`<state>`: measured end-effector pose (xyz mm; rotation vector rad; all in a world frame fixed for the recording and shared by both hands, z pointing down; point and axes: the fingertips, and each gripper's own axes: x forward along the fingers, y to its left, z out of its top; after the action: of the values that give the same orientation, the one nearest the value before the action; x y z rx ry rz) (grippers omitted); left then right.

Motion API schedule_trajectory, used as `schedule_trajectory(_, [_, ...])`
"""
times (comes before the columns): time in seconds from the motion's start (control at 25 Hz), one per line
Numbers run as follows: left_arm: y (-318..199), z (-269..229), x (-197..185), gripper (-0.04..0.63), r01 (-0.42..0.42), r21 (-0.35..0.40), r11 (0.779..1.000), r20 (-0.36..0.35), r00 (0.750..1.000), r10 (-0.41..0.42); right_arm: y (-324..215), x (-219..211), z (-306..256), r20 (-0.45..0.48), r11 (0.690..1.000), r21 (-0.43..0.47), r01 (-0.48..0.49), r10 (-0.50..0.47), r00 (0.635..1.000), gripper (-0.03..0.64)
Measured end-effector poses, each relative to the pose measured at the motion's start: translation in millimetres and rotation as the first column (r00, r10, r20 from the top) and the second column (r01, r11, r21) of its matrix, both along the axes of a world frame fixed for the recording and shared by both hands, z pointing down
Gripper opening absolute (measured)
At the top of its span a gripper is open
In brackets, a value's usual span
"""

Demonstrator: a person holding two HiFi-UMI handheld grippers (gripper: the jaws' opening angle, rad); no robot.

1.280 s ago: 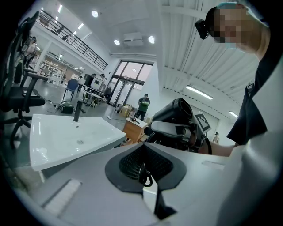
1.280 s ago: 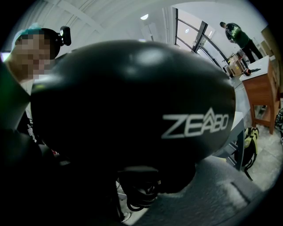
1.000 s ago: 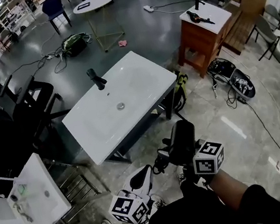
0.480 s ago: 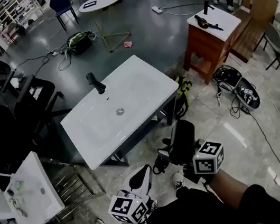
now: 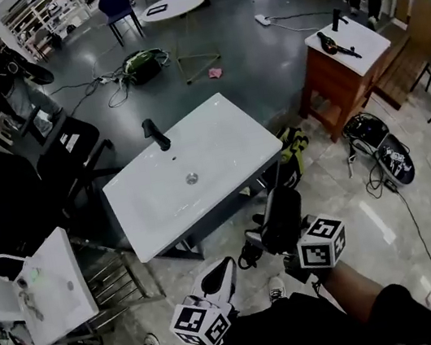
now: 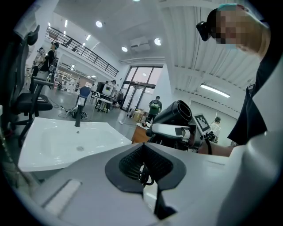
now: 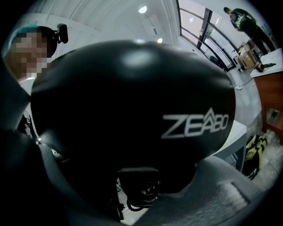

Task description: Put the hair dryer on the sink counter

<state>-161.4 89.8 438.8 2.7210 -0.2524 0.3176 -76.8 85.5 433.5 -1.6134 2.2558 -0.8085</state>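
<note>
hair dryer (image 5: 281, 215): black, rounded plastic body, silver "ZEABO" print; held up over the tiled floor (image 5: 386, 203), near the counter's front edge, apart from it.
right gripper (image 5: 291, 238): grey jaws spread wide, clamped on the hair dryer's body.
left gripper (image 5: 221, 272): just beside the right; jaws pinched together, loop of thin black cord (image 6: 143, 174) caught in the notch between them.
sink counter (image 5: 218, 138): white, rectangular, moulded basin; black faucet (image 5: 155, 134) upright at far edge.

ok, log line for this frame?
right tongs: gripping hair dryer | left tongs: shut, empty | hair dryer: held up, short of sink counter | placement: not done
</note>
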Motion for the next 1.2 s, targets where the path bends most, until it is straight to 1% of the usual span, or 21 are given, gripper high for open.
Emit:
schedule_trajectory(0.24, [2, -4, 15, 0.003, 0.011, 0.017, 1.000, -0.003, 1.000, -0.011, 5, 16, -5, 0.006, 1.000, 0.014, 0.003, -0.003, 1.000, 0.199])
schedule_trajectory(0.68, [-10, 2, 39, 0.003, -0.024, 0.010, 1.000, -0.005, 1.000, 0.024, 2, 41, 1, 0.010, 0.999, -0.002, -0.044, 0.044, 0.999, 0.199])
schedule_trajectory(0.92, [-34, 5, 55, 0.003, -0.050, 0.001, 0.999, -0.014, 0.999, 0.050, -15, 58, 2, -0.003, 0.997, -0.013, -0.074, 0.074, 0.997, 0.201])
schedule_trajectory(1.2, [-71, 13, 79, 0.003, -0.073, -0.026, 0.997, -0.019, 0.997, 0.073, -50, 80, 6, -0.015, 0.995, -0.034, -0.095, 0.094, 0.995, 0.199])
